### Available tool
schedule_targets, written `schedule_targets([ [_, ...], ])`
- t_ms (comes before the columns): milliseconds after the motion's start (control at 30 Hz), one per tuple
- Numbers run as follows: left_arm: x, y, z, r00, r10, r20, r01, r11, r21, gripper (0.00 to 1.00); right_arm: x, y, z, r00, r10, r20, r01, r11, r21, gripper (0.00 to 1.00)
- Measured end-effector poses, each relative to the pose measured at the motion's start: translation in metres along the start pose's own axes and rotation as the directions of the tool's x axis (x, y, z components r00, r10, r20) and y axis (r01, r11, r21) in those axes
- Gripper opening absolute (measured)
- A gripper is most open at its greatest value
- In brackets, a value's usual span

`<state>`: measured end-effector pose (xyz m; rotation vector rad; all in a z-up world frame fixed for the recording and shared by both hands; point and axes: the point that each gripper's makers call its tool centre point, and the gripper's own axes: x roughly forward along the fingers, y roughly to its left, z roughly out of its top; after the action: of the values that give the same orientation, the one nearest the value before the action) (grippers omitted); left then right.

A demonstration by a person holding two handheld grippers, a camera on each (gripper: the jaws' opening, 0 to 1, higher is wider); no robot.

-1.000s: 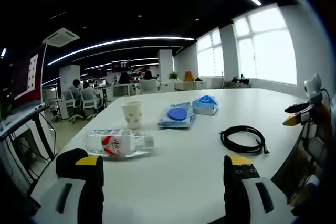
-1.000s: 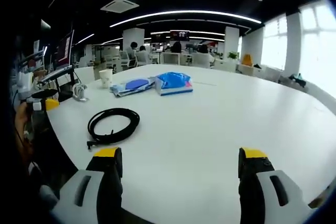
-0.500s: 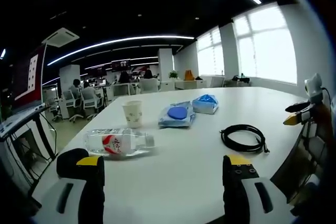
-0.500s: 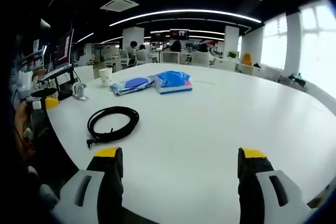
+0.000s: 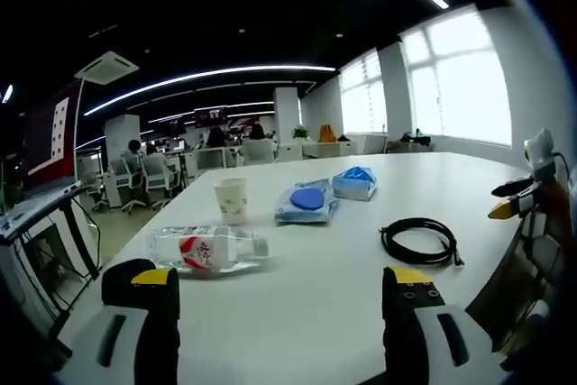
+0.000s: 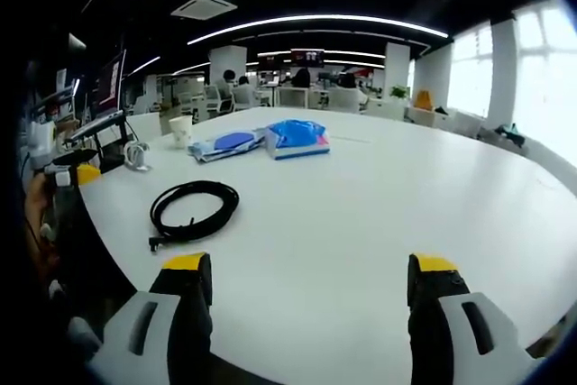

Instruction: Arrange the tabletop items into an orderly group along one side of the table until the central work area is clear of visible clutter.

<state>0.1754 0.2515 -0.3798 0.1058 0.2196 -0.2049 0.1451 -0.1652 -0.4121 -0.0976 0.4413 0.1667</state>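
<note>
White table (image 5: 325,286) spread before us; our left gripper (image 5: 279,290) and right gripper (image 6: 302,277) gaped wide, empty. Nearest lay the bottle (image 5: 206,248) and coiled cable (image 5: 419,241), then cup (image 5: 232,200), blue packets (image 5: 306,200) beyond.

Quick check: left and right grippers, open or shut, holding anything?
Left gripper: open, fingers wide apart, holding nothing.
Right gripper: open, fingers wide apart, holding nothing.

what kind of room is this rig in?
Most likely an open-plan office: a large white table in front, rows of desks with seated people behind, strip ceiling lights and big windows.
</note>
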Motion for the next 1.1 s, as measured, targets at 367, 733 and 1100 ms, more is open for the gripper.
schedule_targets([
  [367,0.0,0.0,0.0,1.0,-0.005,0.004,0.005,1.0,-0.009,0.92,0.001,0.001,-0.001,1.0,0.002,0.002,-0.002,1.0,0.005,0.86],
  [733,0.001,-0.001,-0.001,1.0,-0.005,0.003,0.005,1.0,-0.015,0.92,0.003,-0.002,0.004,1.0,-0.002,0.009,0.002,1.0,0.002,0.86],
  [1100,0.003,-0.003,0.001,1.0,-0.011,0.003,0.011,1.0,-0.003,0.91,0.019,-0.005,0.027,1.0,0.01,0.025,-0.009,0.999,-0.049,0.85],
])
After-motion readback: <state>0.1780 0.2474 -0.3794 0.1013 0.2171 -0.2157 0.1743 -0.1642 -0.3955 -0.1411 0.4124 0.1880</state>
